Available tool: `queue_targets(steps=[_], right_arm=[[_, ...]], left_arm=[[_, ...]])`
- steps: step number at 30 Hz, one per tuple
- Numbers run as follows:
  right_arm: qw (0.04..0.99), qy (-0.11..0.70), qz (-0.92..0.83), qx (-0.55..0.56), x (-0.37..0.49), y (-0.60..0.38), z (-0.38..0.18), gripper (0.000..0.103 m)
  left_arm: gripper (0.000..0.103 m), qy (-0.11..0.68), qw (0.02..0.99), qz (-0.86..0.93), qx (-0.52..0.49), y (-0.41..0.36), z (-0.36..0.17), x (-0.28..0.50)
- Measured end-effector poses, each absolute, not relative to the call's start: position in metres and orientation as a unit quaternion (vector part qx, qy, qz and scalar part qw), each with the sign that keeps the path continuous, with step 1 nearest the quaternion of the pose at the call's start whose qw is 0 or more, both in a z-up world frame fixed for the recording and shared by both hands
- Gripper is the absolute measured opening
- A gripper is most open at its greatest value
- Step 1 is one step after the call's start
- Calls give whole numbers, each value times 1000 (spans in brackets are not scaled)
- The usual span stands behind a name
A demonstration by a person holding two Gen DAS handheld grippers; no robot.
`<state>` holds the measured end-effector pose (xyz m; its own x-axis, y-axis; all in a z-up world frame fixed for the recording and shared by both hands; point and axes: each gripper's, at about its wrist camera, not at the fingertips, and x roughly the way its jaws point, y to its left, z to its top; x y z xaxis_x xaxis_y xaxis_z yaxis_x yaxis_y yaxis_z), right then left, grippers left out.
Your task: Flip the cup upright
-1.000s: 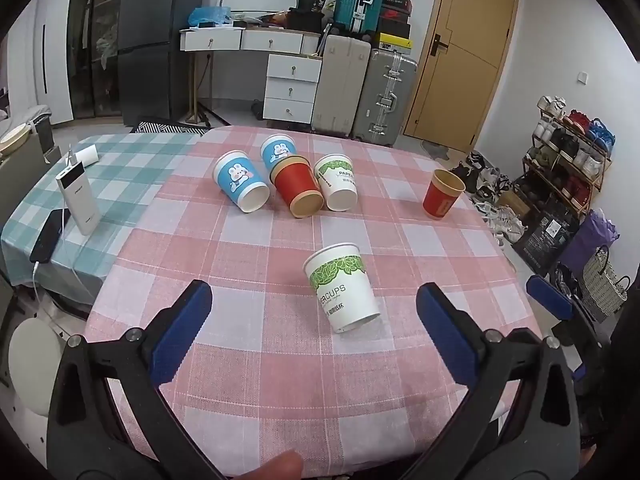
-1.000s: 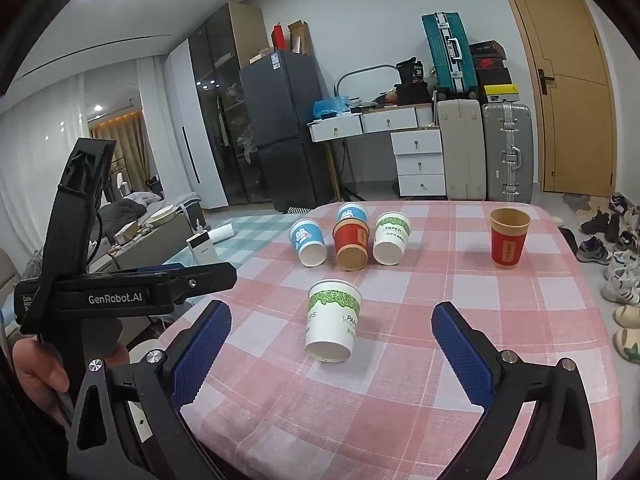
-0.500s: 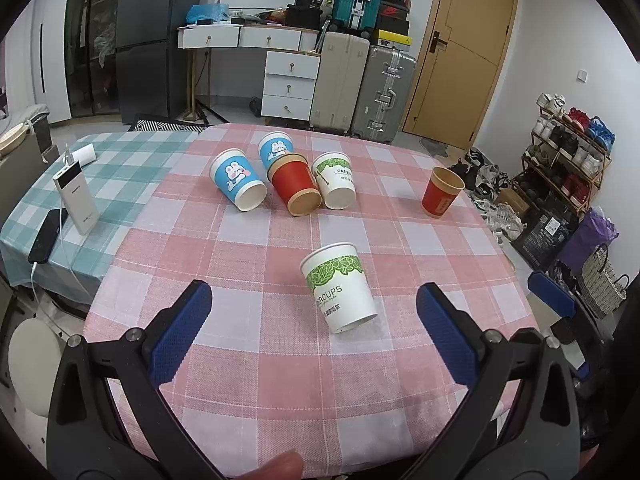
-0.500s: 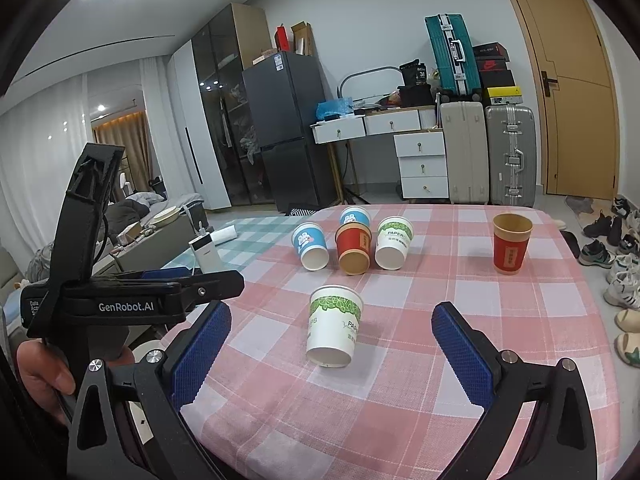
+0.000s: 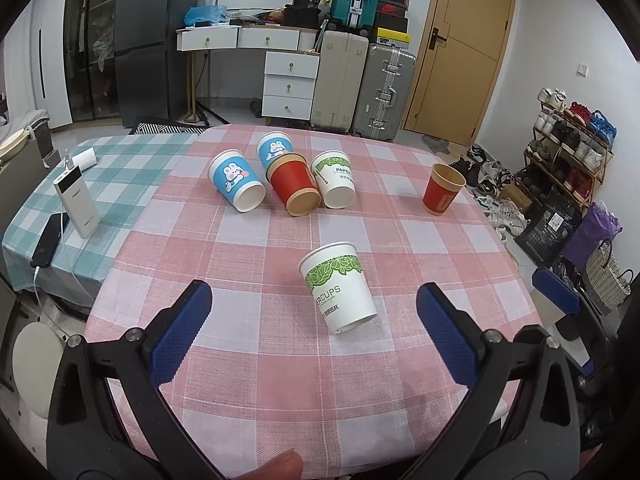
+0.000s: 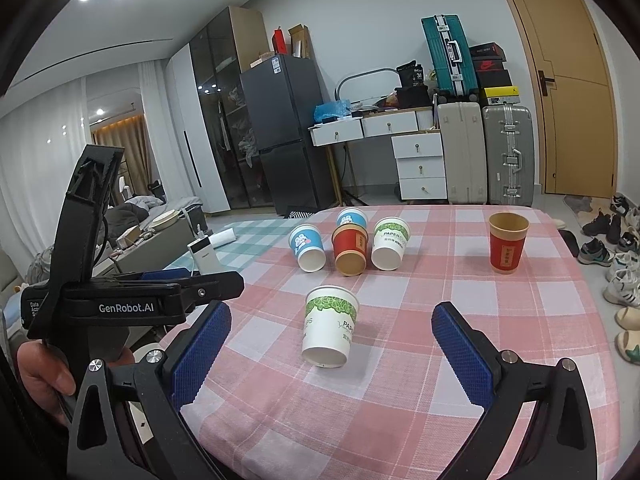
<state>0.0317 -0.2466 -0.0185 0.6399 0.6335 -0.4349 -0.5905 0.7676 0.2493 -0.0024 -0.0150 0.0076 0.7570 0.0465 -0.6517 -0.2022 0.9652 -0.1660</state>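
White paper cup (image 5: pixel 338 286) with a green leaf band stands upright on the pink checked tablecloth (image 5: pixel 248 380), mouth up, near the table's front middle. In the left wrist view it sits ahead of the left gripper (image 5: pixel 316 312), between the lines of the two blue pads but beyond their tips, touching neither. The left gripper's jaws are spread wide and hold nothing. In the right wrist view the same cup (image 6: pixel 330 326) stands just ahead of the right gripper (image 6: pixel 332 330), closer to its left pad than to its right, also untouched. The right gripper's jaws are likewise spread wide and empty.

Farther back lie two blue rabbit cups (image 5: pixel 237 185), a red cup (image 5: pixel 295 189) and another white cup (image 5: pixel 335 184), all on their sides in a cluster. A second red cup (image 5: pixel 442 189) stands upright, well apart to the right. A white power bank (image 5: pixel 77 203) stands on the green checked cloth at the left.
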Motion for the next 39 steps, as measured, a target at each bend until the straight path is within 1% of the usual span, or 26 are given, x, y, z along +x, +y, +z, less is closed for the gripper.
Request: queue_targets(steps=[39], right_arm=[[905,257,334,50,30,-251,-20,102]], left_arm=[[102,356,927,67,-103,-22,-5,2]])
